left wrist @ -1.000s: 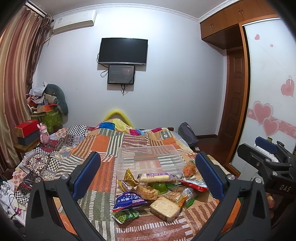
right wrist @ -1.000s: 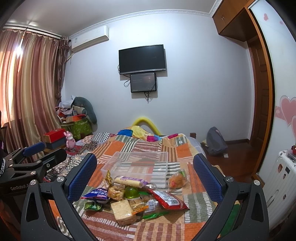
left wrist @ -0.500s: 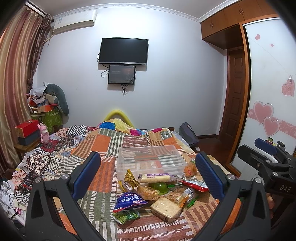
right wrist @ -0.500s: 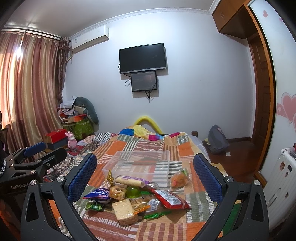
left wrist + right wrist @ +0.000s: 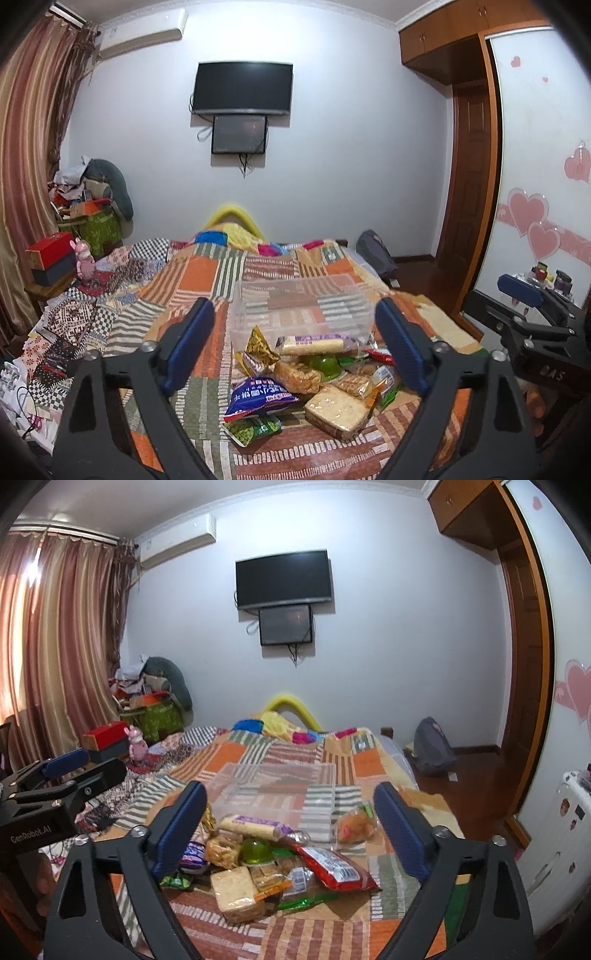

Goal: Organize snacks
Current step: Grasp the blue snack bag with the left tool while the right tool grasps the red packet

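home bedroom, bed with patchwork quilt point(image 5: 199, 273), wall-mounted TV point(image 5: 243, 88), striped curtains point(image 5: 55, 646), air conditioner point(image 5: 142, 31), heart-decal wardrobe point(image 5: 535, 192)

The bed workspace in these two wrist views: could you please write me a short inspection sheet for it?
Surface: patchwork quilt on a bed.
Job's things: clear plastic bin, empty; snack pile in front of it, outside.
Clutter: pink toy, red box at the bedside.
Grippers: left gripper and right gripper both open, holding nothing.
Cables: dangling below the wall TV.
Surroundings: curtains, wardrobe.
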A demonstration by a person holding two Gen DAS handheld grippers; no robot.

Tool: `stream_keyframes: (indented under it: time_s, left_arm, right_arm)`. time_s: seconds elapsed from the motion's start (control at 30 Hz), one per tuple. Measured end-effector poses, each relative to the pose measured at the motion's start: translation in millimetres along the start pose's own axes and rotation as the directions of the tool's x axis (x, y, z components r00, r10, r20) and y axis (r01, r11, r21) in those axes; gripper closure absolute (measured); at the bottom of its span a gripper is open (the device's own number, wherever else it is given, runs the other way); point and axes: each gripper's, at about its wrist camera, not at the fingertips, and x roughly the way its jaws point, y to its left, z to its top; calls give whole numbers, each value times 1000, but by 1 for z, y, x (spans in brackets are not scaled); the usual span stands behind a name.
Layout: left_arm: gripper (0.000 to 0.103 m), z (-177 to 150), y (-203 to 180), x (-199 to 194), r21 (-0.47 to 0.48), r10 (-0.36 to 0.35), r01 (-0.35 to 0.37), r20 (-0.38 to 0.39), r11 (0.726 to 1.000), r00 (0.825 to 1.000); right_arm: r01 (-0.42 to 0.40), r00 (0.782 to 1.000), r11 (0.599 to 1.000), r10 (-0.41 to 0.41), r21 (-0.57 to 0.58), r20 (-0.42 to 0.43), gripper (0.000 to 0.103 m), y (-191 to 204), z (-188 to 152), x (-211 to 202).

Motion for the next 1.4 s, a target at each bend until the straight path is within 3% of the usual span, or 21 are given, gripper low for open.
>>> stream_keyframes:
  time_s: [0.27,0.5,0.83,1.1,1.17,1.4]
  left_arm:
    - [35,-13,17,39,-4,3,-4,-109,1000,994]
    - [38,-35,43,81,22,46,-42,-226,999,973]
    - [38,-78,59,140,-41,-29,13,-410,999,912]
    - [22,-94,48,170,-22,-19,9,-467,1000,884]
    - [18,-97,52,173,-32,-19,4,-474,999,880]
    - [18,-115,73,178,-40,-1,-23,-526,999,851]
  right_arm:
    - [4,992,1000,-3,11,-128,35,-20,-15,34]
    - [-4,966,1000,8,14,-259,41,-40,-36,65]
    - [-36,919,997,58,64,-391,41,-62,-61,102]
    - [-69,884,994,100,84,-457,40,-62,-66,129]
    - [-66,878,994,99,85,-468,33,-64,-69,134]
    - [-60,872,990,114,127,-475,28,-77,-70,133]
